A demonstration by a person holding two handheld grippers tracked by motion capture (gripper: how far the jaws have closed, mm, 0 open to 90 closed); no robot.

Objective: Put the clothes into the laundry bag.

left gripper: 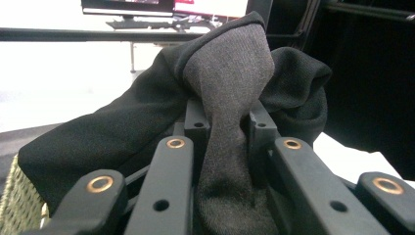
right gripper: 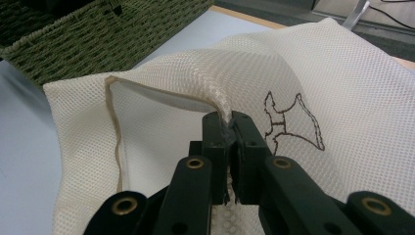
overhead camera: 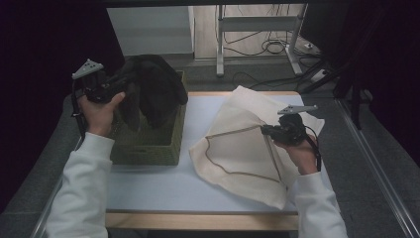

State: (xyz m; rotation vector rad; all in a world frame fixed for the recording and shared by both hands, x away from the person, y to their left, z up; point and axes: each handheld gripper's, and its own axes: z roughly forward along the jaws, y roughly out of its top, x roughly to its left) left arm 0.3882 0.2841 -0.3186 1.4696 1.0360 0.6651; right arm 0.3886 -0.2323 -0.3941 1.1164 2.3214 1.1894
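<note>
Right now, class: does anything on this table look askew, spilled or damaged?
Nothing looks damaged or spilled. The dark garment hangs bunched over the woven basket because the left gripper pinches it. The mesh laundry bag lies skewed, its opening's edge lifted by the right gripper.

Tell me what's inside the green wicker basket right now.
A dark garment rises out of the basket, pinched by the left gripper. Its folds cover the opening, so whatever lies deeper in the basket is hidden.
</note>
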